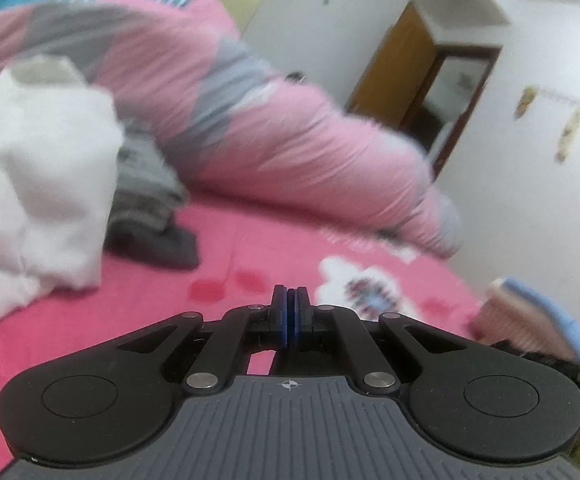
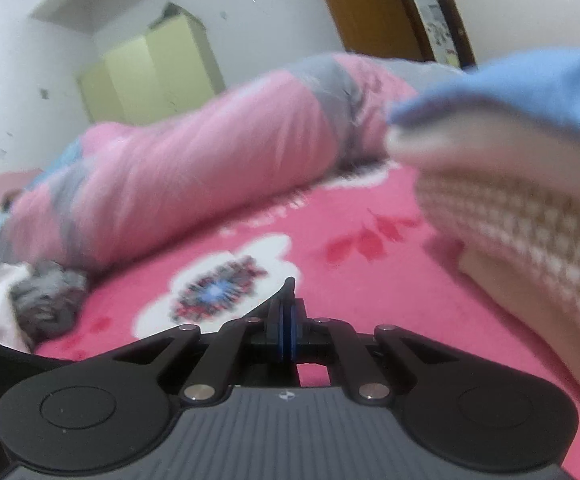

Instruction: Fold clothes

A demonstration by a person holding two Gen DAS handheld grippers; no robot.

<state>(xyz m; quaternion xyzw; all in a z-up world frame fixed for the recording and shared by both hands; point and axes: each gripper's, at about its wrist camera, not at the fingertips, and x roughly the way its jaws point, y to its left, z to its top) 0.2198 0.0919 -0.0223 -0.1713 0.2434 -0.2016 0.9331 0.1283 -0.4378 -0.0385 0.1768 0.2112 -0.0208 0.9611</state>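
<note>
Both hand-held tools hover over the pink bedsheet (image 1: 137, 292) with nothing between their fingers: the left gripper (image 1: 290, 312) has its blue pads pressed together, and so does the right gripper (image 2: 287, 320). Clothes lie at two ends of that sheet. On its left side a white garment (image 1: 37, 184) sits heaped against a grey garment (image 1: 145, 200), both crumpled. On its right side a blue cloth (image 2: 530, 88) rests on top of a beige knit (image 2: 522, 232), in what looks like a squared stack, though blur makes that uncertain. All of it looks soft, light and limp; the white piece would sag when lifted, so a hem or shoulder edge would likely be the best hold
</note>
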